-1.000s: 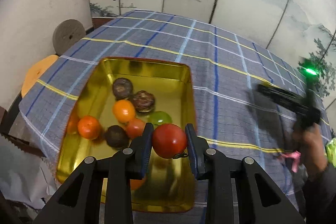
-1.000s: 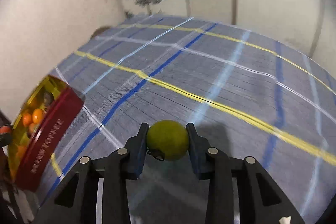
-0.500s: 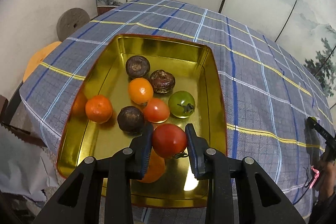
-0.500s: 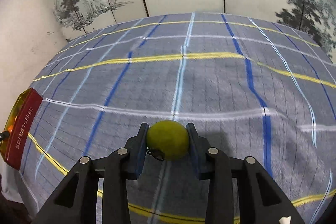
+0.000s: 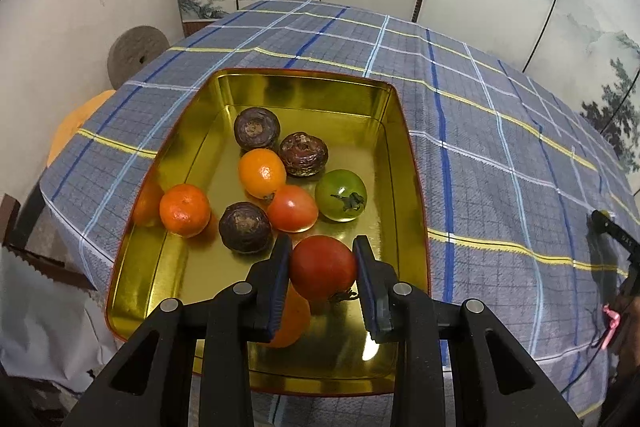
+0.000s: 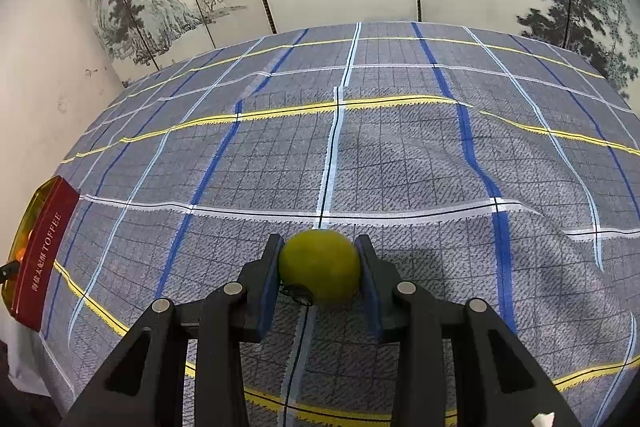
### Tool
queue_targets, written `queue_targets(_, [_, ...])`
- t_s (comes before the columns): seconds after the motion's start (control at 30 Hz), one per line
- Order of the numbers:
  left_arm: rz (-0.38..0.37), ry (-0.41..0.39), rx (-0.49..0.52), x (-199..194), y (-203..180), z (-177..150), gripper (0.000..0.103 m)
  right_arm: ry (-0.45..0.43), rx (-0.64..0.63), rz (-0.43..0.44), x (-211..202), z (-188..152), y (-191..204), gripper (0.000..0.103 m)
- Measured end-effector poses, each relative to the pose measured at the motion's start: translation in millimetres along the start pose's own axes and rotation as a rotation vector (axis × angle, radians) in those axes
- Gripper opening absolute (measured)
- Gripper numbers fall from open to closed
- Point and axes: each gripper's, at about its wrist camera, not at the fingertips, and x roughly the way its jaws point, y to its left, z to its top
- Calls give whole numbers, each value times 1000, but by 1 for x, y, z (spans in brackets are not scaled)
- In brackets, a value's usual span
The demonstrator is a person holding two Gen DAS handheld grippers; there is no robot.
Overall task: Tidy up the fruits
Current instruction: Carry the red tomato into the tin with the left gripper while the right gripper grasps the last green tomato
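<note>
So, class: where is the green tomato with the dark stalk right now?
In the left wrist view, the green tomato lies in the gold tin, right of centre, beside the small red tomato and below a brown fruit.

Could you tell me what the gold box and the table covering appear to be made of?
Box: seemingly thin metal, like a tin; glossy gold inside mirrors the fruit, red outside printed TOFFEE. Table covering: woven fabric, matte, blue-grey plaid; visible weave and soft wrinkles.

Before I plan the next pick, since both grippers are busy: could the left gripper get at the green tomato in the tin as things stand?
Probably not yet. The left gripper is shut on a red tomato; the green tomato lies uncovered just ahead.
</note>
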Motion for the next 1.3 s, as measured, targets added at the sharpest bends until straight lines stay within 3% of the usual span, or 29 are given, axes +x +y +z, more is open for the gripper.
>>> queue_targets(0.6, [47,-1,22,-3,-1,-10,33,6,-13,-19,0,0,5,34])
queue_targets(0.7, [54,-24,24,-10,0,-11,44,7,-15,-22,1,0,5,34])
queue_targets(0.77, [66,-55,29,-16,0,-12,62,8,-18,-25,1,0,6,35])
queue_targets(0.87, [88,-108,46,-27,-1,-13,69,8,-19,-26,2,1,6,35])
queue_targets(1.3, [96,-130,47,-46,-2,-19,72,10,-31,-42,4,0,9,35])
